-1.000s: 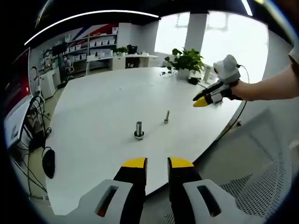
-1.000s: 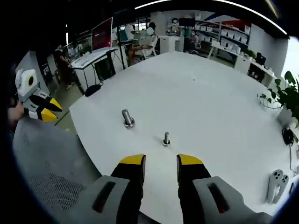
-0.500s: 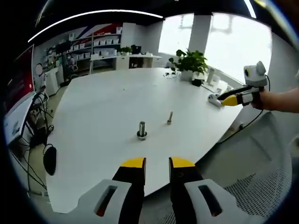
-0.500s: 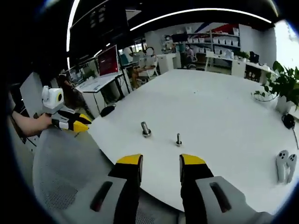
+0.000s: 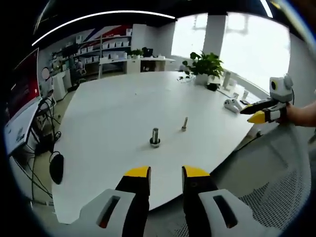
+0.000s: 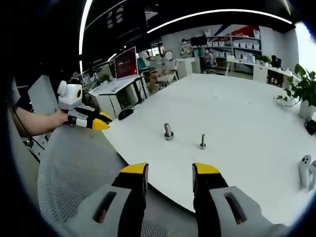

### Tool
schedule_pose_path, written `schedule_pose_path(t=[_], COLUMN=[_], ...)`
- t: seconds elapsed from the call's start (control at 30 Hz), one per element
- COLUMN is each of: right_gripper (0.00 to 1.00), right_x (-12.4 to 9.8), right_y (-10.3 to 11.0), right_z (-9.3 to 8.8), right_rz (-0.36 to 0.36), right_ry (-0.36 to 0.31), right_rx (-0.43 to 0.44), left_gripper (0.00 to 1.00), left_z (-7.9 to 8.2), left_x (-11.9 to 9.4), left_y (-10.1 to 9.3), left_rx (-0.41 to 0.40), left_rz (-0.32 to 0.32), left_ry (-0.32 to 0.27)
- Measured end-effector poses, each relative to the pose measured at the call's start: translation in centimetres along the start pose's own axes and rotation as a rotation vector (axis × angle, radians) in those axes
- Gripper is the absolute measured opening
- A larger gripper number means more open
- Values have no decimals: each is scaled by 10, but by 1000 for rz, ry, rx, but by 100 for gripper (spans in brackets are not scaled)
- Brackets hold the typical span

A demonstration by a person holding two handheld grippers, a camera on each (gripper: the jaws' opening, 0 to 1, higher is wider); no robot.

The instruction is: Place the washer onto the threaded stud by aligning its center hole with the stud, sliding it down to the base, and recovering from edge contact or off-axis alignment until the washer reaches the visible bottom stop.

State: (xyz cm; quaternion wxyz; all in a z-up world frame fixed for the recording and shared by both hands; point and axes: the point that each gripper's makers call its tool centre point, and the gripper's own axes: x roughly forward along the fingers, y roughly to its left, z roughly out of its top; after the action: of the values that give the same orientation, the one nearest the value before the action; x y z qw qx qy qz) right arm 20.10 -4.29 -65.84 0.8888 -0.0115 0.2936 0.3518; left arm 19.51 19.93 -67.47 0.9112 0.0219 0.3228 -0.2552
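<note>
You pull both grippers back off table (image 5: 108, 113) near edge; left gripper (image 5: 166, 173) and right gripper (image 6: 169, 169) spread, empty. Stud (image 5: 155, 137) and bolt (image 5: 184, 123) untouched; placing not begun.

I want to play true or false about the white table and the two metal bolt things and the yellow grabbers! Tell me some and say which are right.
1. Two upright metal pieces stand on the white round table: a thicker metal stud with a wide base and a thinner metal stud. True.
2. The left gripper is shut on the thicker stud. False: its yellow-tipped jaws stand apart with nothing between them, short of the table edge.
3. The right gripper is open and holds nothing. True.
4. The two studs touch each other. False: bare table lies between them.
5. A green potted plant stands on the far side of the table. True.
</note>
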Motion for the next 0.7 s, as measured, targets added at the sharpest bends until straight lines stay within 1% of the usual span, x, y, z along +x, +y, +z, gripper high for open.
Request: schedule_pose_path(t=[0.13, 0.2, 0.27, 0.33, 0.43, 0.6, 0.7], right_gripper=[38, 38, 38, 38, 38, 38, 38], right_x=[1, 2, 2, 2, 2, 3, 3], right_y=[0, 0, 0, -1, 0, -3, -2], right_z=[-3, -4, -4, -3, -6, -7, -9], right_rz=[2, -9, -11, -9, -10, -17, -18], right_ry=[3, 10, 10, 5, 19, 25, 34], right_rx=[27, 5, 3, 9, -2, 11, 10], left_gripper=[23, 22, 22, 22, 21, 21, 21], left_z=[-2, -3, -3, 0, 2, 7, 8], left_x=[0, 0, 0, -1, -3, -5, -5], left_y=[1, 2, 3, 3, 5, 8, 8], left_rx=[16, 16, 20, 19, 17, 9, 9], left_rz=[7, 8, 8, 6, 26, 30, 29], left_ry=[-1, 4, 7, -6, -18, -51, -54])
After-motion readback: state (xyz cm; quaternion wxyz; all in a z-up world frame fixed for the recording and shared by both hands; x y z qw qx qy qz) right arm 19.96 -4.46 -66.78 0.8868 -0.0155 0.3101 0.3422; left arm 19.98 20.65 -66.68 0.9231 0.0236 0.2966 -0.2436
